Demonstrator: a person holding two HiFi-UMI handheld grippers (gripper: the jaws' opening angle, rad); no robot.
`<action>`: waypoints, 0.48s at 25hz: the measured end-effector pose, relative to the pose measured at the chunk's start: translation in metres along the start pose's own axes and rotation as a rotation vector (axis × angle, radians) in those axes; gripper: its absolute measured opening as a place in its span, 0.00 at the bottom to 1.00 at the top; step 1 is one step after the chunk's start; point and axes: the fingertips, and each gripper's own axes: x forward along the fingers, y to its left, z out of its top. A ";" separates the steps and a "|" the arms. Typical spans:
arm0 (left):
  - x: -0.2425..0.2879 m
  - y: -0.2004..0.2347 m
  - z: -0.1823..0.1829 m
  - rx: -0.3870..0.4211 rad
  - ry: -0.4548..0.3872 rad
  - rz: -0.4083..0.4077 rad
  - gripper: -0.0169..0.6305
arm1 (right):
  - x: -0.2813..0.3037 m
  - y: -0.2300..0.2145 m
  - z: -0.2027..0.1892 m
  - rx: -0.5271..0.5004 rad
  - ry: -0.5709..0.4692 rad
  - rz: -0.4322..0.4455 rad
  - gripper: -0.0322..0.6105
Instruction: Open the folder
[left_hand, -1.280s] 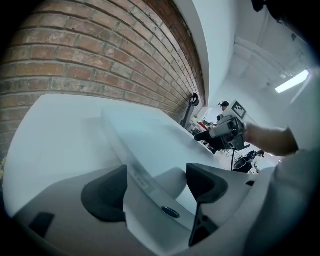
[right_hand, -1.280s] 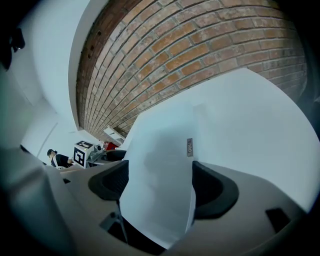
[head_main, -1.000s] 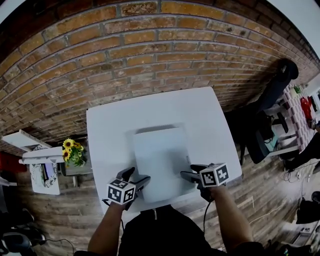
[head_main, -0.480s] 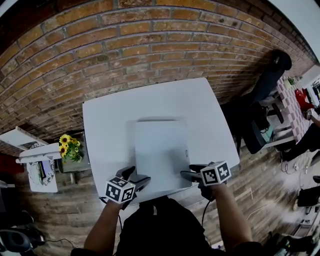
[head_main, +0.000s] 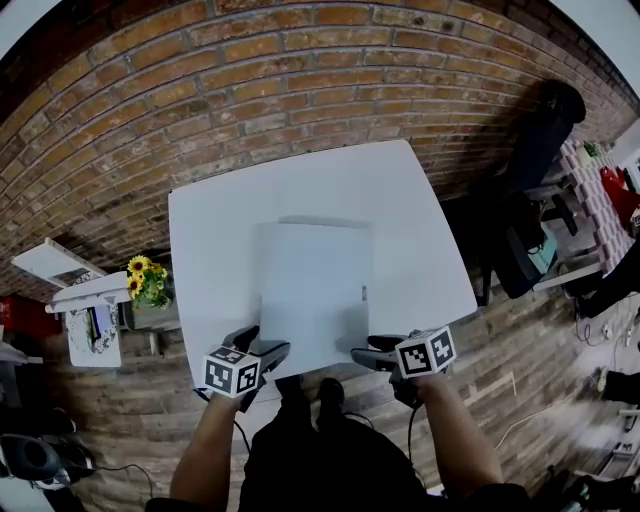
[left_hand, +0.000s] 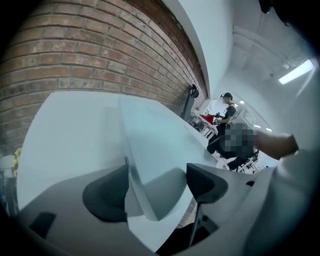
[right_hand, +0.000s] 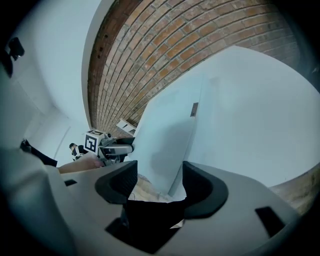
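As seen from the head view, one white bench (head_main: 220, 230) carries one closed white folder (head_main: 315, 290), lying mid-bench and reaching to the near edge. Two grippers sit at that edge: the left gripper (head_main: 262, 343) at the folder's near-left corner and the right gripper (head_main: 368, 352) at its near-right corner. One bunch of sunflowers (head_main: 145, 280) stands beyond the bench's left edge.

From the left gripper view, the left gripper (left_hand: 157, 175) stands wide, with the folder (left_hand: 155, 145) corner between its two jaws.

From the right gripper view, the right gripper (right_hand: 160, 177) also stands wide around the folder (right_hand: 167, 130) corner, which bears one small dark tab (right_hand: 194, 109).
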 end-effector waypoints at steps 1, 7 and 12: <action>0.000 0.000 -0.001 -0.004 -0.004 0.013 0.61 | -0.001 0.001 -0.007 0.000 0.008 0.008 0.51; -0.001 -0.001 0.000 -0.028 -0.038 0.066 0.61 | -0.005 0.008 -0.040 -0.006 0.049 0.059 0.51; -0.002 -0.007 0.000 -0.029 -0.053 0.081 0.61 | -0.007 0.011 -0.050 0.015 0.042 0.096 0.51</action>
